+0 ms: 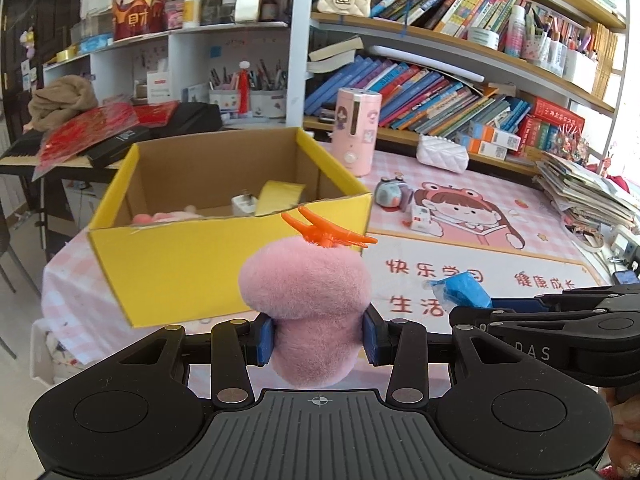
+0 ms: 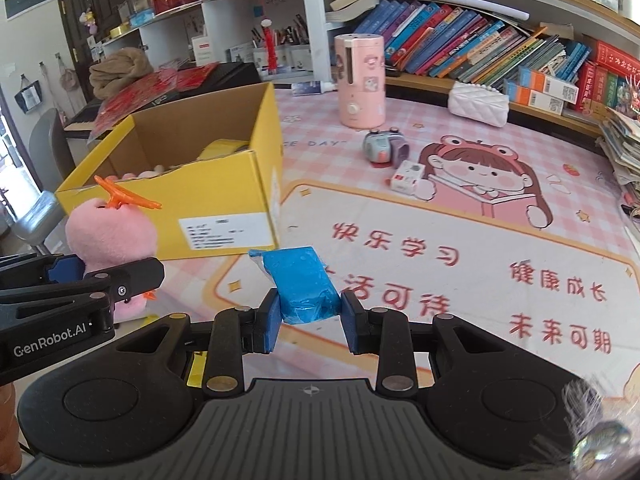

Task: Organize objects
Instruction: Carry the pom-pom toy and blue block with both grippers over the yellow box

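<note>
Transport step: left claw point(image 1: 319, 334) clamps pink plush toy point(image 1: 306, 280), right claw point(image 2: 308, 322) clamps blue packet point(image 2: 306, 284). Yellow cardboard box point(image 1: 224, 256) just ahead; next: lift over rim, release inside.

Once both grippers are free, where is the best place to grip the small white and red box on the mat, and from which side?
Grip the small white and red box across its two long side faces, coming from above. It lies flat on the pink mat, so the low faces are parallel and easy to pinch. The grey toy sits close behind it, so probably approach from the open near side.
</note>
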Tool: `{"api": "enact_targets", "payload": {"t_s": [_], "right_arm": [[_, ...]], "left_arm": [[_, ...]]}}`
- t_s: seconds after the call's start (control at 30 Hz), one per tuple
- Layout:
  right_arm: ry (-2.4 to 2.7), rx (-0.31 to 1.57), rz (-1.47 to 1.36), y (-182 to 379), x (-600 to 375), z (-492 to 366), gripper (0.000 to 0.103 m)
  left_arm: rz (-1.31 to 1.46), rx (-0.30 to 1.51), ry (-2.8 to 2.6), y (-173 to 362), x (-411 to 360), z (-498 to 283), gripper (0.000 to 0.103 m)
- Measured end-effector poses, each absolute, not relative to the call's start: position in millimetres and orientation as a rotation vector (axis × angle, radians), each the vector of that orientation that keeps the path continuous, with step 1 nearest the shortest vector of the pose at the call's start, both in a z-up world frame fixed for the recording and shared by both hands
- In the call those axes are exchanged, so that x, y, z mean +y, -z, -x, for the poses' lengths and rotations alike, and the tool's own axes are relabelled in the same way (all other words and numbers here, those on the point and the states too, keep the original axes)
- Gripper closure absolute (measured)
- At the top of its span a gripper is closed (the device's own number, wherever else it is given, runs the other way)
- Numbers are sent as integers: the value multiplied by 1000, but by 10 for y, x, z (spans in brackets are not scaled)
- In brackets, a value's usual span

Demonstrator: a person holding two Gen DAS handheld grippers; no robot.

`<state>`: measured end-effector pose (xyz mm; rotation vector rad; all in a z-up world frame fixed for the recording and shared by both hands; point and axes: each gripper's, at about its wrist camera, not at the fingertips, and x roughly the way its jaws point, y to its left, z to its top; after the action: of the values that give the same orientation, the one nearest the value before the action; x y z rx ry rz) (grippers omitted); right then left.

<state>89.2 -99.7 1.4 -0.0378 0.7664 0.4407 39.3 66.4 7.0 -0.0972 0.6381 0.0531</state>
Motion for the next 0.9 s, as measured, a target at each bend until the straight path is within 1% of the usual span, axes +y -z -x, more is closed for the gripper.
{"api": "enact_targets", "payload": {"t_s": [0.47,0.9], "right_arm": [[-467,748,28,-38,-696,-671,74],[-482,726,47,-89,-491,-554,74]], "left_arm": [[53,611,-54,-129,867,-178,63],[69,574,-70,-191,1069,-52,63]]}}
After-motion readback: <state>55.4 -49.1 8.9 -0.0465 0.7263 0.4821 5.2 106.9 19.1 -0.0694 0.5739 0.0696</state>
